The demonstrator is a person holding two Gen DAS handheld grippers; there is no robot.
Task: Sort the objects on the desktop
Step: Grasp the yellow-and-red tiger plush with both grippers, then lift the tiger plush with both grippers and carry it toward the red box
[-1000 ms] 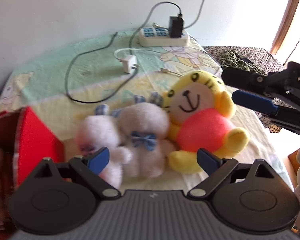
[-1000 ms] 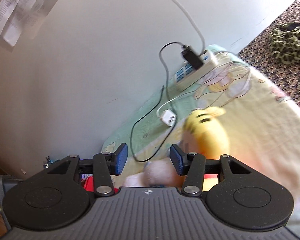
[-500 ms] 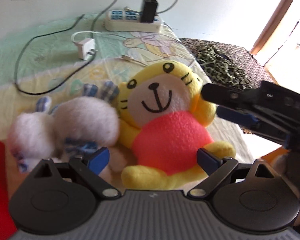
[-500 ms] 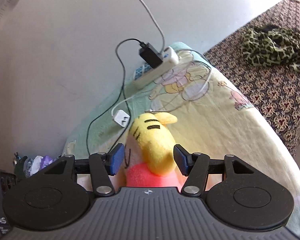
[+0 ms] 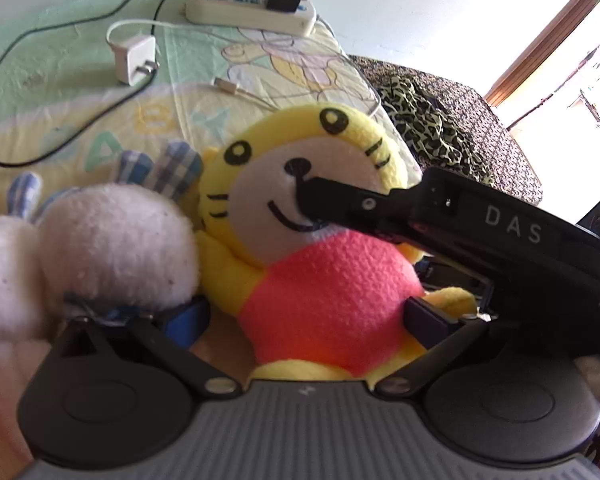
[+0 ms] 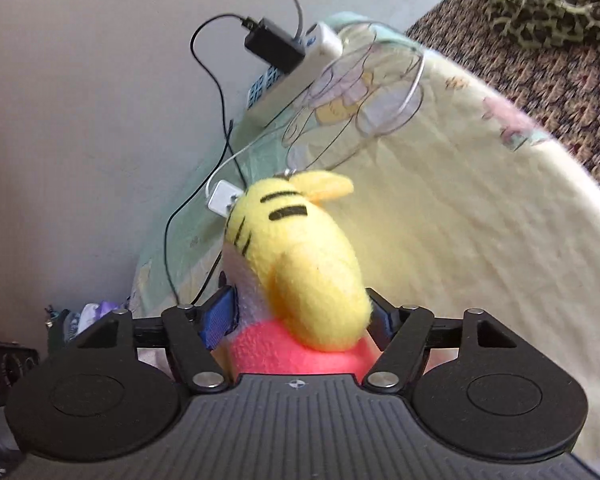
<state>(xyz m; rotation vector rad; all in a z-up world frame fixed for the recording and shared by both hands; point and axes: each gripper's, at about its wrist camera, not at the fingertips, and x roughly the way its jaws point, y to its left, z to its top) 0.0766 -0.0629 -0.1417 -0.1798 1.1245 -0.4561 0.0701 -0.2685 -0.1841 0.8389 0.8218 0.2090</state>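
- yellow tiger plush (image 5: pixel 324 248) sits on the cartoon-print cloth (image 5: pixel 80 92), touching the white fluffy plush (image 5: pixel 100 248) on its left
- right gripper (image 6: pixel 304 316) fingers straddle the tiger's neck, pads touching it, not squeezed tight
- left gripper (image 5: pixel 304 316) spread wide around the tiger's red belly
- power strip (image 5: pixel 252 12) far back by the wall

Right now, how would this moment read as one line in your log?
step: grasp toy | right gripper: around yellow tiger plush at neck | left gripper: open, straddling its body | white plush: beside it
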